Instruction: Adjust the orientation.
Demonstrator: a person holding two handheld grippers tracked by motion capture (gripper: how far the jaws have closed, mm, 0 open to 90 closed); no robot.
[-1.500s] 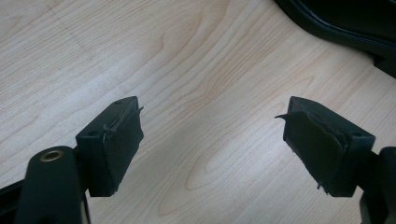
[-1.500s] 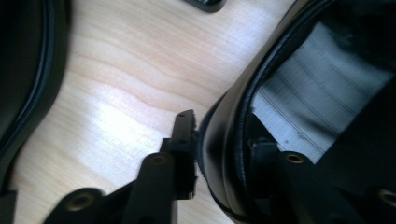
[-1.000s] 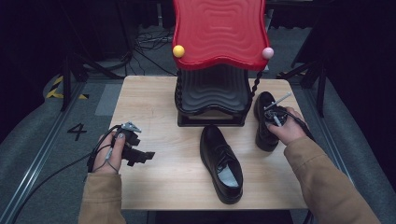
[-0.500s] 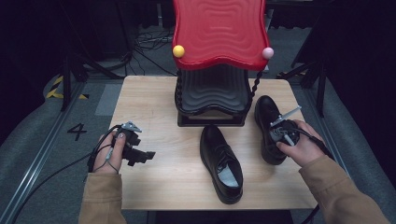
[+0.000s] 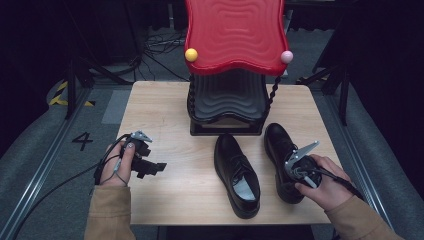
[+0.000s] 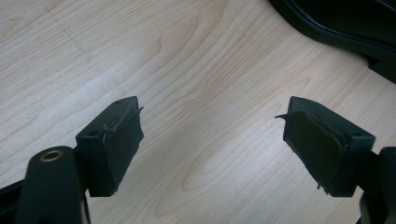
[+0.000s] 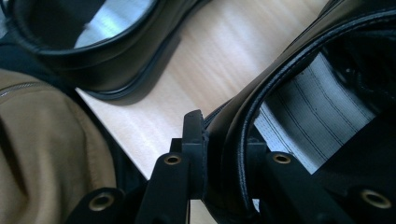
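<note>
Two black leather shoes lie on the wooden table (image 5: 165, 110). One shoe (image 5: 237, 172) is in the middle with its toe pointing away from me. The other shoe (image 5: 277, 145) lies to its right, and my right gripper (image 5: 293, 176) is shut on its heel collar. In the right gripper view (image 7: 224, 144) one jaw is outside the leather wall (image 7: 299, 107) and one inside. These jaws have just been opening a little, with the collar still between them. The middle shoe (image 7: 93, 46) shows beyond. My left gripper (image 5: 152, 169) rests open at the table's left, (image 6: 212, 140) over bare wood.
A rack with a red wavy top (image 5: 235, 35) and black wavy shelves (image 5: 227, 100) stands at the back middle of the table. A tan sleeve (image 7: 42, 154) hangs by the near edge. A black shoe's edge (image 6: 345, 23) lies ahead of the left jaws.
My right hand has pulled the right shoe from beside the rack toward the near edge, still holding its heel. The left gripper and the middle shoe stayed put.
</note>
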